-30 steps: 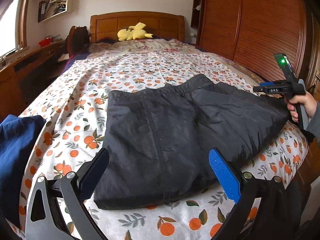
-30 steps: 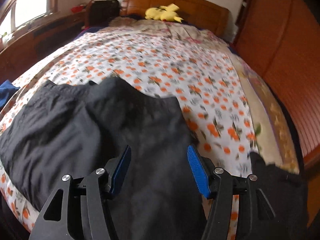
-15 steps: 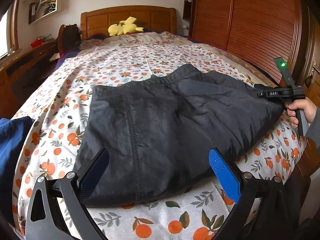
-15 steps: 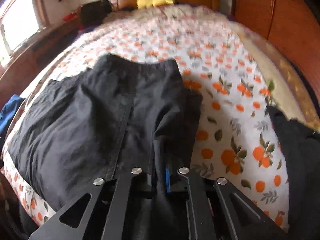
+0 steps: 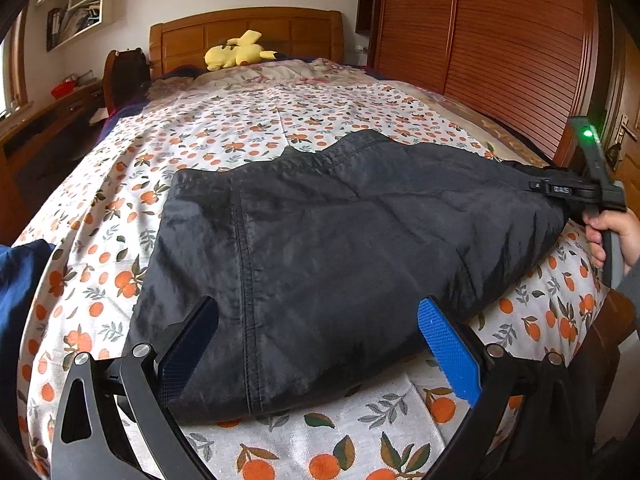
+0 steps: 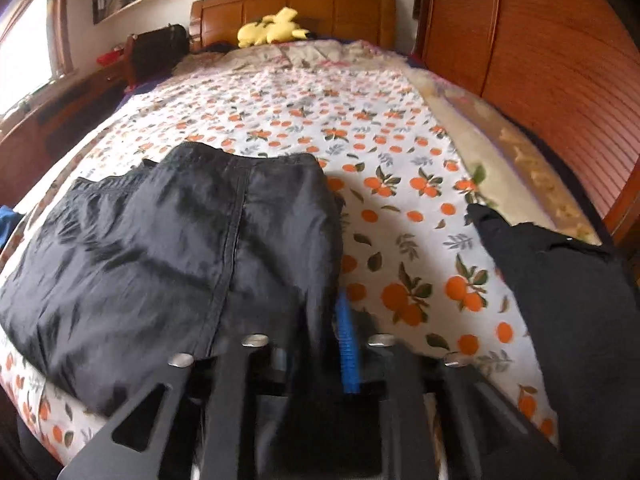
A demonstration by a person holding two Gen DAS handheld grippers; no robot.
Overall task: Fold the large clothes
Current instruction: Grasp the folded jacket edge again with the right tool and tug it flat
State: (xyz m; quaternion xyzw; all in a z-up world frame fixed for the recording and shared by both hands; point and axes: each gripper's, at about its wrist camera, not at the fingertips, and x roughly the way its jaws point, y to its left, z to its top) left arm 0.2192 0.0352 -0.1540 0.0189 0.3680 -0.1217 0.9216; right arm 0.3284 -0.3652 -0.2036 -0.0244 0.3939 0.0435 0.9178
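In the right wrist view the right gripper (image 6: 316, 344) sits low in the frame, its jaws opening with only a narrow gap so far. A fold of the black garment (image 6: 168, 264) lies between them; the frame is blurred here and I cannot tell whether the blue pad (image 6: 347, 352) presses on the cloth. The garment spreads from the jaws toward the left and centre of the frame, flat on the orange-print bedspread (image 6: 400, 168). A second dark piece of clothing (image 6: 560, 300) lies at the lower right, apart from the first.

In the left wrist view the left gripper (image 5: 320, 352) has its jaws spread wide at the bottom of the frame, one finger on either side of the garment's (image 5: 340, 248) near edge, neither pad pressing on it. The garment fills the middle of the frame, folded flat, with a stitched seam running toward the camera. At the right edge a hand (image 5: 612, 236) holds the right gripper's (image 5: 560, 192) handle beside the cloth's far corner, a green light glowing on top. A blue cloth (image 5: 20, 300) lies at the left edge. At the top centre a yellow plush toy (image 5: 236, 54) rests by the wooden headboard (image 5: 248, 28), and a slatted wooden wardrobe (image 5: 500, 48) fills the upper right.
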